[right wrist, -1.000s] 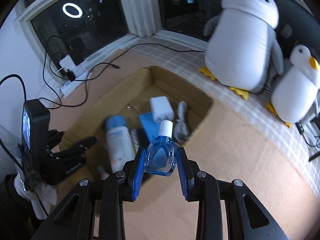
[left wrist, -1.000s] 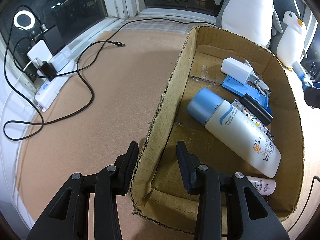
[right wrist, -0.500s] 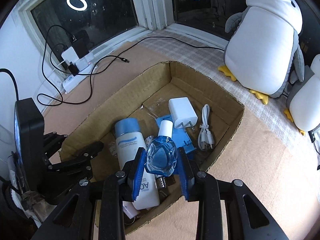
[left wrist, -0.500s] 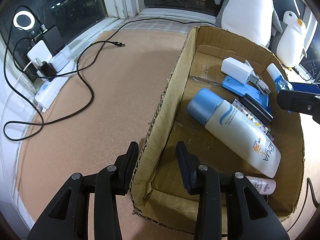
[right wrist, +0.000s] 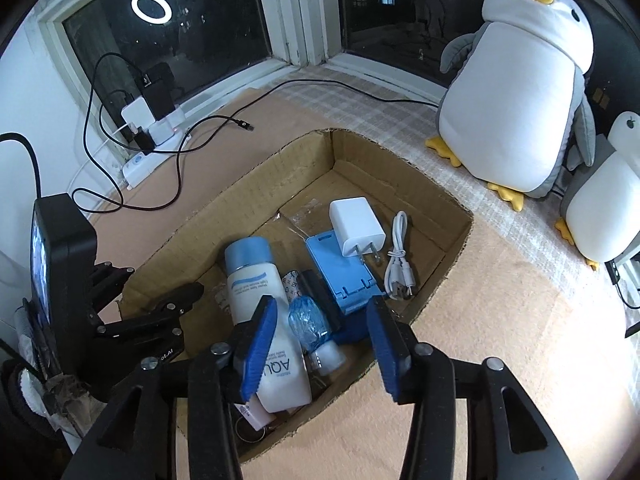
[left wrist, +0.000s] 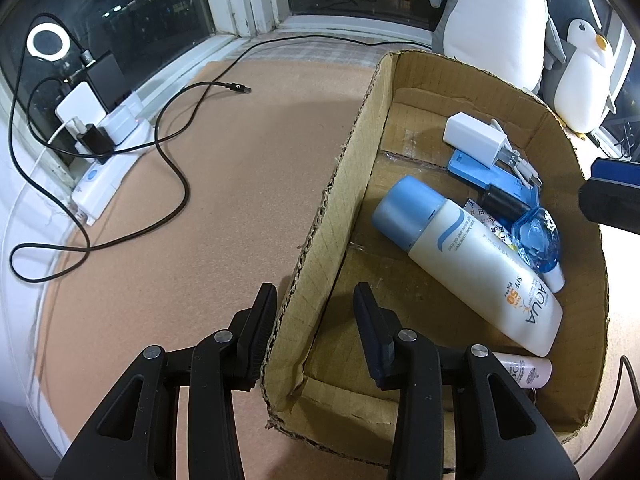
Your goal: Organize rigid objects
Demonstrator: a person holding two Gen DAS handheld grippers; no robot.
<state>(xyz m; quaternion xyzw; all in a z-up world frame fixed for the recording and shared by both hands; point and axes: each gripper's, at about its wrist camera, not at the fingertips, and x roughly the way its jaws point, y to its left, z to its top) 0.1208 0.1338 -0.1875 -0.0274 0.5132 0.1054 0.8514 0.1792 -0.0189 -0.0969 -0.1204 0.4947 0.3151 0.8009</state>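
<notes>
Blue bottle (right wrist: 310,320) inside cardboard box (right wrist: 440,256)

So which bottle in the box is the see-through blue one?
The small blue bottle with the white cap, lying beside the big white sunscreen bottle. The sunscreen bottle is solid white with a pale-blue cap.

The cardboard box (right wrist: 256,184) is matt brown corrugated board with ragged, rough-cut edges. Inside it, the sunscreen bottle (left wrist: 476,264) is smooth, glossy plastic, the small blue bottle (left wrist: 536,240) clear, faceted and shiny, and the charger (right wrist: 356,226) smooth white plastic. The tabletop (left wrist: 224,208) looks like matt, finely grained cork. The plush penguin (right wrist: 524,92) is soft cloth.
</notes>
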